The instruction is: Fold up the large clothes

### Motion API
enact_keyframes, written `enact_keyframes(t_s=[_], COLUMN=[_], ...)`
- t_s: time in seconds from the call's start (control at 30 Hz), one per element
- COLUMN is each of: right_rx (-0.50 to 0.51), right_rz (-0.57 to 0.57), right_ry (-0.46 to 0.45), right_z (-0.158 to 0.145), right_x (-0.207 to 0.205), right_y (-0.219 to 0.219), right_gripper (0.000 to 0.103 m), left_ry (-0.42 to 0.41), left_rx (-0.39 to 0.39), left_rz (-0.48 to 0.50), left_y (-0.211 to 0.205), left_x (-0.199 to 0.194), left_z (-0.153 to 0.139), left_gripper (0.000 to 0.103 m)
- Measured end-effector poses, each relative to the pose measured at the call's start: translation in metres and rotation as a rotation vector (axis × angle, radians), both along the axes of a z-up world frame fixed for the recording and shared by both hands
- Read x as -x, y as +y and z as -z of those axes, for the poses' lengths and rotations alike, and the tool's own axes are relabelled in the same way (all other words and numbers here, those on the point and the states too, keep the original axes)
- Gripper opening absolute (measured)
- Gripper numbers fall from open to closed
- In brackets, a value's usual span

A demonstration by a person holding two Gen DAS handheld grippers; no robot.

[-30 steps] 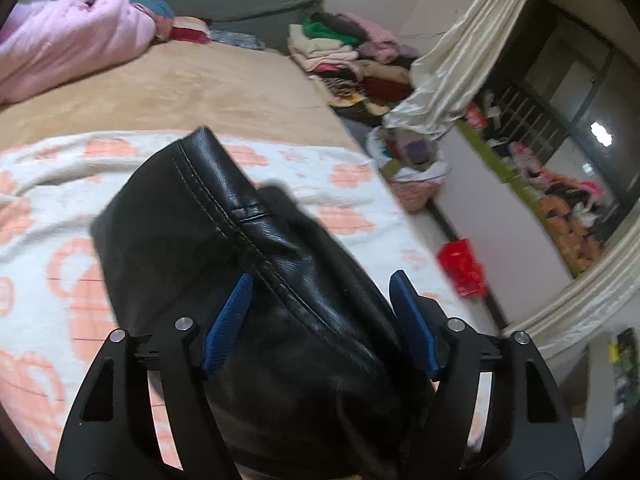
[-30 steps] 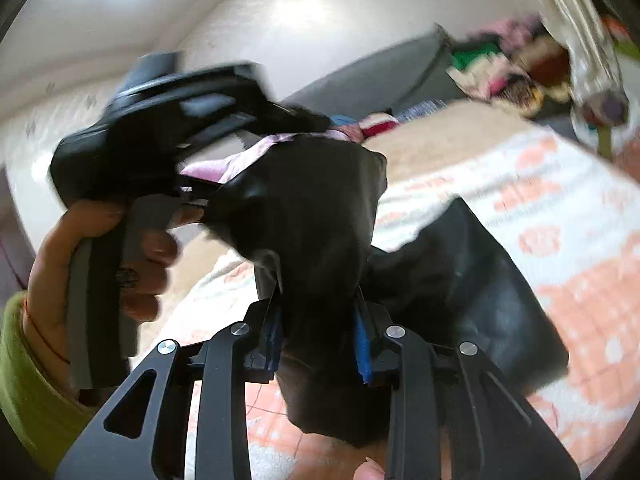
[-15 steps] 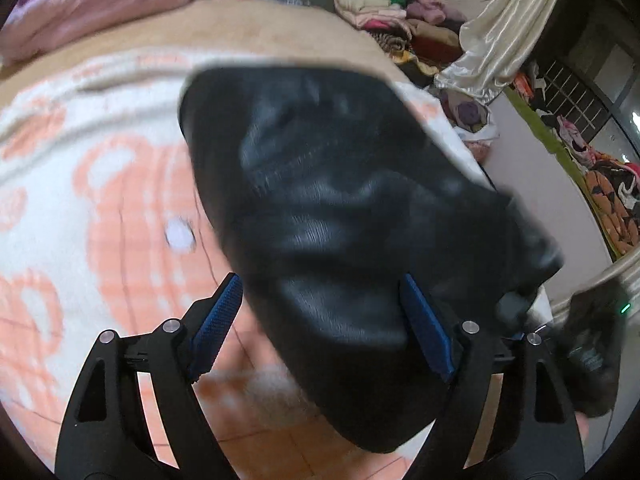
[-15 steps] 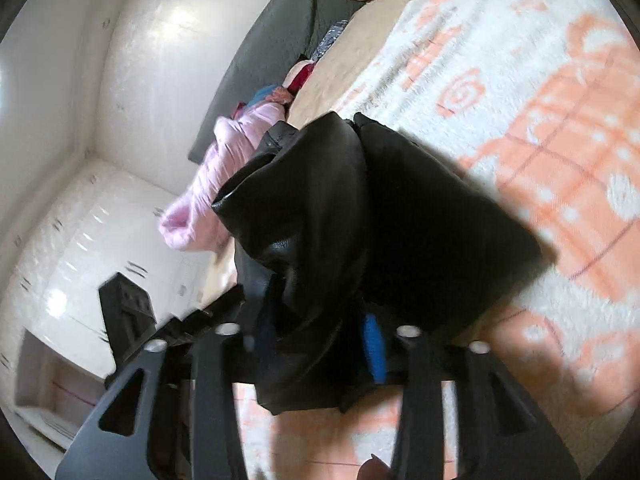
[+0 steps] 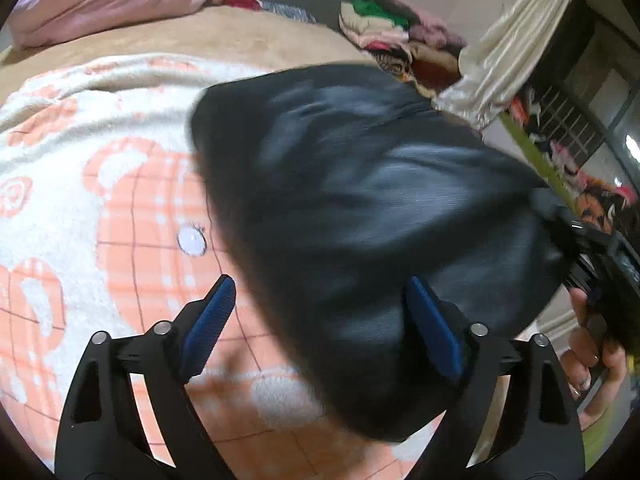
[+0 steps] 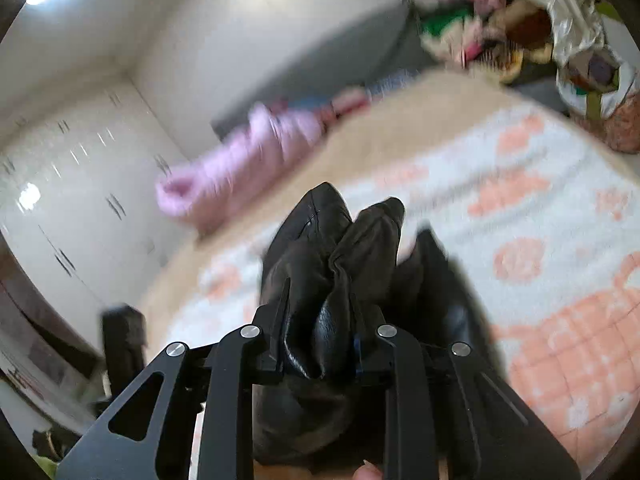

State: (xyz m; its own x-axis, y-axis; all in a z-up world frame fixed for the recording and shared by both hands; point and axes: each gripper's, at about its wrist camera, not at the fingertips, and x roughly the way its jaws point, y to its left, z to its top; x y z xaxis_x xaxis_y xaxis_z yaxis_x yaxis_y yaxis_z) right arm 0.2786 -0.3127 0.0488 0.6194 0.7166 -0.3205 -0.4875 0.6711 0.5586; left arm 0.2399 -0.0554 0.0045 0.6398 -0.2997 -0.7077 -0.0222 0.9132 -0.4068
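The right gripper (image 6: 318, 344) is seen clamped on a bunched fold of the black leather garment (image 5: 380, 216), its jaws having just been closing with the leather between them. The left gripper (image 5: 320, 328) is held wide apart, its jaws having just been opening; the garment's lower edge lies between the blue pads (image 5: 210, 326) but is not pressed by them. The garment is draped on the peach-patterned blanket (image 5: 100, 208), toward the blanket's edge nearest the curtain (image 5: 516, 36). The step in hand is judged to be a re-grip during folding. Next, a free edge lying on the blanket probably needs to be caught by the left gripper.
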Motion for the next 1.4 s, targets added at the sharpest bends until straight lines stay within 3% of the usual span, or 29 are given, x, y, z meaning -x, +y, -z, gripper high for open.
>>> enact_keyframes(t_s=[0.07,0.23,0.43,0.47,0.5,0.57,0.67,0.8,0.97,1.07,1.1,1.13,1.27,1.4], right_rx=[-0.003,0.12,0.058,0.054,0.038,-0.028,-0.103,-0.132,-0.06,0.1,0.12,0.132,0.139,0.147], right_rz=[0.048,0.091,0.069,0.069,0.074,0.07,0.056,0.073,0.024,0.043,0.023,0.011,0.138,0.107], right_ry=[-0.008,0.249,0.309,0.32,0.341,0.418,0.49,0.474,0.421,0.356,0.368,0.376,0.164,0.23], right_z=[0.004,0.081,0.108,0.106,0.108,0.116,0.127,0.12,0.109,0.096,0.091,0.087,0.029,0.024], right_x=[-0.002,-0.02,-0.03,-0.032,-0.033,-0.038,-0.038,-0.015,0.02,0.024,0.022,0.021,0.018,-0.032], right_y=[-0.018,-0.032,-0.036,-0.036,-0.039,-0.049,-0.055,-0.046,0.0,0.016,0.015,0.012,-0.018,-0.009], right_gripper=[0.021,0.021,0.025,0.031,0.046,0.064,0.057,0.042,0.04,0.047,0.069,0.079,0.081,0.08], left_ry=[0.023,0.117,0.138,0.14,0.142,0.149,0.157,0.151,0.15,0.159,0.152,0.14,0.128,0.12], left_rx=[0.013,0.054,0.075,0.074,0.071,0.074,0.087,0.052,-0.027,-0.036,-0.044,-0.048,-0.062,-0.071], left_rz=[0.007,0.057,0.051,0.054,0.061,0.068,0.081,0.085,0.059,0.072,0.071,0.074,0.087,0.081], left_y=[-0.001,-0.022,-0.03,-0.029,-0.03,-0.034,-0.031,-0.022,0.0,0.001,-0.001,-0.002,-0.007,-0.009], left_x=[-0.003,-0.008,-0.008,-0.006,-0.005,-0.005,-0.004,-0.008,-0.012,-0.011,-0.01,-0.008,-0.005,-0.006], left_z=[0.004,0.034,0.04,0.04,0.04,0.041,0.045,0.039,0.035,0.039,0.04,0.039,0.038,0.037], left_gripper=[0.082,0.091,0.093,0.093,0.093,0.093,0.093,0.094,0.094,0.094,0.094,0.094,0.094,0.094])
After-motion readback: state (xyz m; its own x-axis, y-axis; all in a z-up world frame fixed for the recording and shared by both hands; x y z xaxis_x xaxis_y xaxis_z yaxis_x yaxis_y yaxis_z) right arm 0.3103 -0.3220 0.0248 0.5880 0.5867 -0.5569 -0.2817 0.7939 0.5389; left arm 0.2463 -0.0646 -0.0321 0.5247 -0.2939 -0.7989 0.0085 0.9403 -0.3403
